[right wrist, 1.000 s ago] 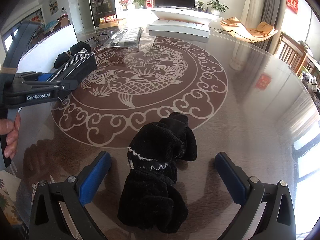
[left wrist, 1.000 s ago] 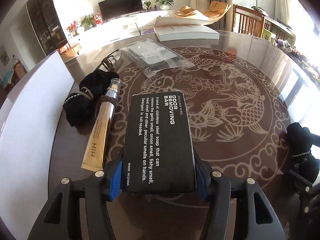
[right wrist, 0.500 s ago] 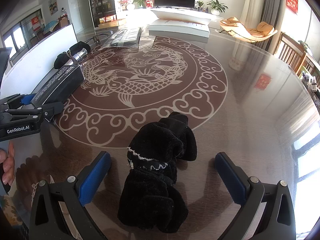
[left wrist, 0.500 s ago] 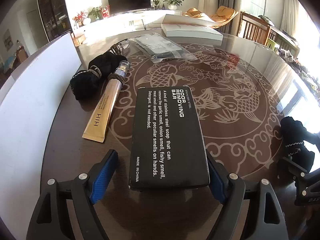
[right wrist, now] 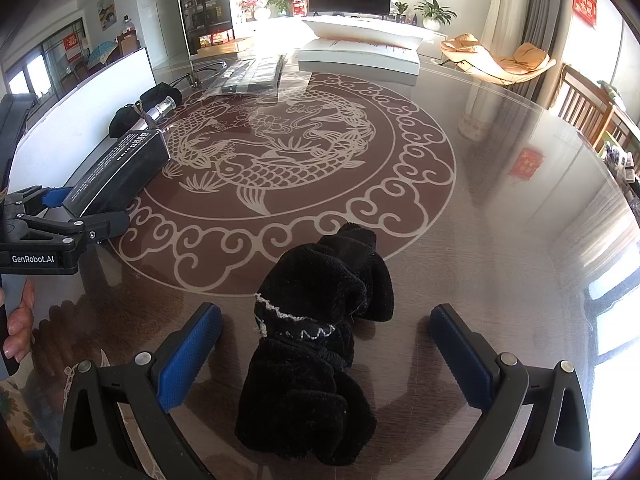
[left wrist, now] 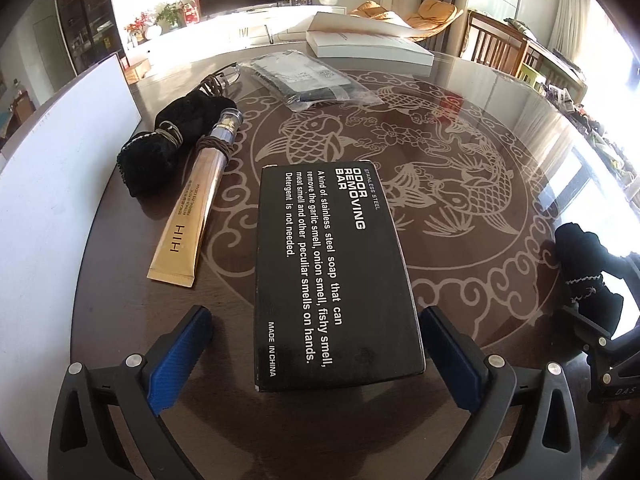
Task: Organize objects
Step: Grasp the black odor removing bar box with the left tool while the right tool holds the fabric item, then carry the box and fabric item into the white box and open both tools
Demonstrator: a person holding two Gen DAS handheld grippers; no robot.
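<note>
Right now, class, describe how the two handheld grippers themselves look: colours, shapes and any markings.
The left gripper and right gripper match: black plastic frames with triangular cut-outs, silver screw heads, and two fingers faced with textured blue pads. Seen from the right wrist view, the left one's side carries white "GenRobot.AI" lettering.

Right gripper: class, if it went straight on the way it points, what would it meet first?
Probably the black sock, lying between the open right gripper's fingers, then the table; depth is unclear.

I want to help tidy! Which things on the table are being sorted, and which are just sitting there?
Being sorted: black box, between the opening left gripper; black sock, between the open right gripper; gold tube; other sock.

Just there: big book, white board.
</note>
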